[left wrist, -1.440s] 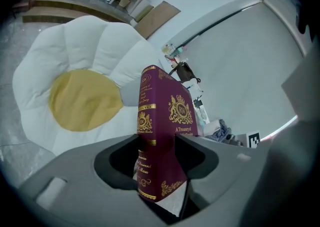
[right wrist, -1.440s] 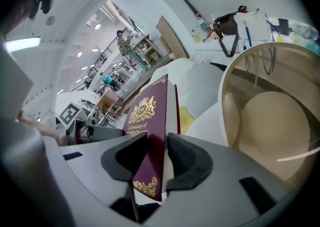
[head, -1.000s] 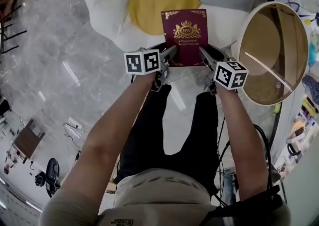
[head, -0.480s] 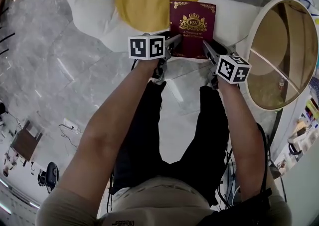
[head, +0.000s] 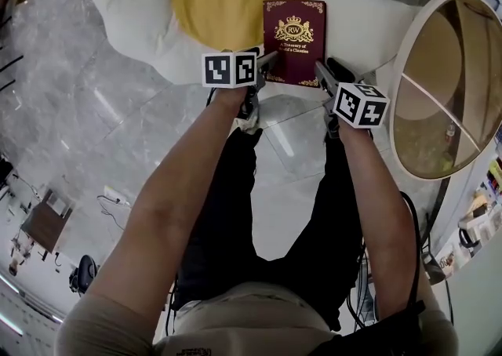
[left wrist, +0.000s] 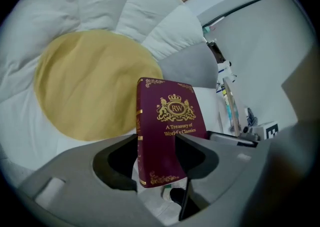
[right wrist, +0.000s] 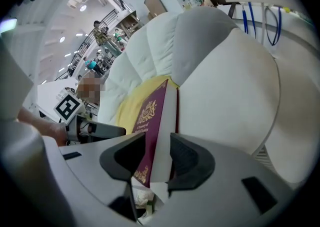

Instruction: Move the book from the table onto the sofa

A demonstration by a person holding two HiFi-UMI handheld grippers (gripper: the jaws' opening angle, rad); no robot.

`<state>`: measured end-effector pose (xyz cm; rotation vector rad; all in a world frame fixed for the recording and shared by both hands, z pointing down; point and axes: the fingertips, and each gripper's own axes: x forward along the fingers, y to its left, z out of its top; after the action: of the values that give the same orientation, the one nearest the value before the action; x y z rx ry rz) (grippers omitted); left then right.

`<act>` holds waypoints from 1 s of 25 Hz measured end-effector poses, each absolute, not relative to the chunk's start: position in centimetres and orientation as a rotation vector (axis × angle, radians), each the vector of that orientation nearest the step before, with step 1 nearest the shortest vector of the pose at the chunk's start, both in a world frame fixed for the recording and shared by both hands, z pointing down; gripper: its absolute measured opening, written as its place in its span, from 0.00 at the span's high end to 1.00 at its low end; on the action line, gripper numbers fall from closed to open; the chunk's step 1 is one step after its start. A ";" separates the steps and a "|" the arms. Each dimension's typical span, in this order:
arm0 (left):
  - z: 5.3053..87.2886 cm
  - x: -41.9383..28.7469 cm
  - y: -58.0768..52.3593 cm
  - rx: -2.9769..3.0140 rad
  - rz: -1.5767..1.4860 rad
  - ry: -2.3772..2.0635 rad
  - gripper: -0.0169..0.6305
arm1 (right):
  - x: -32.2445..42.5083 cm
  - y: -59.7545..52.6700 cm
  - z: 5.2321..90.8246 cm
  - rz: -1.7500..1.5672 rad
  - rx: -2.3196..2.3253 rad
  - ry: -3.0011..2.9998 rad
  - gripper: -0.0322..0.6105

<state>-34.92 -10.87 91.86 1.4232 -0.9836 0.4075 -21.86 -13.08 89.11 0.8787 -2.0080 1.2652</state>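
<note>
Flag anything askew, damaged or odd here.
Nothing stands out. The book, cover up and intact, is over the sofa, its near corners between the jaws of the left gripper and the right gripper; the latter's have just been opening.

glossy grey marble floor (head: 78, 111); bright light streaks (head: 281, 143) mirrored in it

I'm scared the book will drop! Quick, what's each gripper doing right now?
Left gripper: closed on the book.
Right gripper: jaws have just been opening, book between them; whether it still grips cannot be told.
</note>
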 end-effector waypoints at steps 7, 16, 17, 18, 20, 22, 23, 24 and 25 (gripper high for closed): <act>88.6 -36.1 -9.4 1.412 0.447 -0.985 0.62 | -20.9 -11.9 85.9 1.272 0.834 -1.988 0.74; 79.7 -35.5 -7.4 1.466 0.437 -0.979 0.62 | -20.1 -10.4 77.9 1.232 0.758 -1.982 0.90; 78.5 -35.2 -7.1 1.485 0.445 -0.975 0.62 | -19.9 -10.1 77.0 1.231 0.752 -1.973 0.91; 77.4 -35.1 -6.8 1.501 0.454 -0.974 0.63 | -19.8 -9.8 76.1 1.229 0.743 -1.967 0.91; 75.3 -34.7 -6.1 1.512 0.447 -0.981 0.68 | -19.6 -9.1 74.4 1.219 0.716 -1.957 0.92; 73.1 -34.2 -5.3 1.512 0.422 -0.989 0.76 | -19.7 -8.1 72.4 1.216 0.673 -1.956 0.92; 72.0 -34.0 -4.8 1.514 0.425 -0.989 0.82 | -19.8 -7.6 71.3 1.219 0.647 -1.959 0.93; 70.9 -33.7 -4.3 1.520 0.438 -0.985 0.88 | -19.9 -7.2 70.2 1.222 0.622 -1.963 0.93; 69.9 -33.3 -3.7 1.529 0.454 -0.975 0.93 | -20.0 -6.9 69.0 1.222 0.600 -1.968 0.93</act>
<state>-33.25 -3.72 69.88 1.5289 -0.9751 0.4535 -20.03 -6.90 69.02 0.5999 -1.9678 1.2224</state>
